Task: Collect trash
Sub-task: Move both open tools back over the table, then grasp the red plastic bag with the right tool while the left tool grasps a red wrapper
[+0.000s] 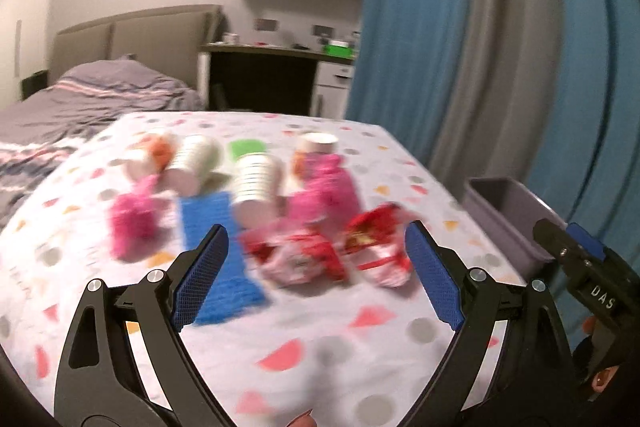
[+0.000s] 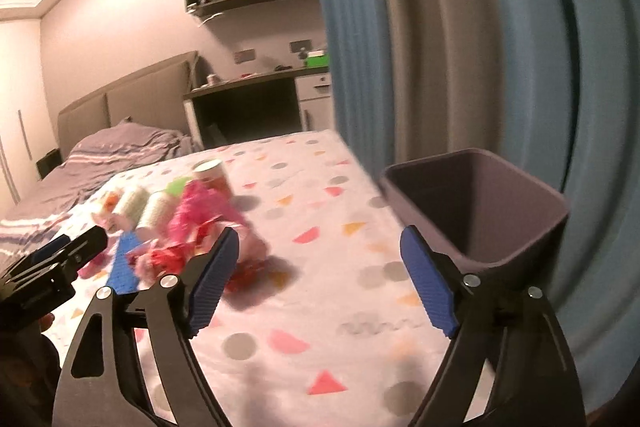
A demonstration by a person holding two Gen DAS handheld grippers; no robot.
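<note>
Both grippers are over the table now, and the landmark to steer by is the grey bin point(image 2: 480, 211), standing at the table's far right edge against the blue curtain point(image 2: 592, 67); from the left wrist view only its rim and one corner show point(image 1: 504, 211), so what lies inside cannot be told. The left gripper point(image 1: 316, 263) is spread wide with nothing between its blue pads point(image 1: 204, 271); released, then, and facing the heap of trash. The right gripper point(image 2: 318, 279) is likewise gaping, empty, with bare patterned tablecloth point(image 2: 320, 327) between its pads, and the bin just beyond its right finger. Now the trash itself, all of it to the left of the bin and well apart from it: nearest the bin a pair of crumpled red wrappers point(image 1: 376, 247) and point(image 1: 296, 255) side by side; behind them a pink fluffy bundle point(image 1: 324, 191) with an upright paper cup point(image 1: 318, 143) at its far end; further from the bin two ribbed white cups on their sides point(image 1: 256, 183) and point(image 1: 192, 163), a flat blue mat point(image 1: 224, 259), a green patch point(image 1: 246, 149), a second pink bundle point(image 1: 132, 227) and something orange point(image 1: 158, 151) (the blur makes it hard to say what). The same heap shows in the right wrist view point(image 2: 188, 219), with the left gripper's tip poking in beside it point(image 2: 80, 247).
</note>
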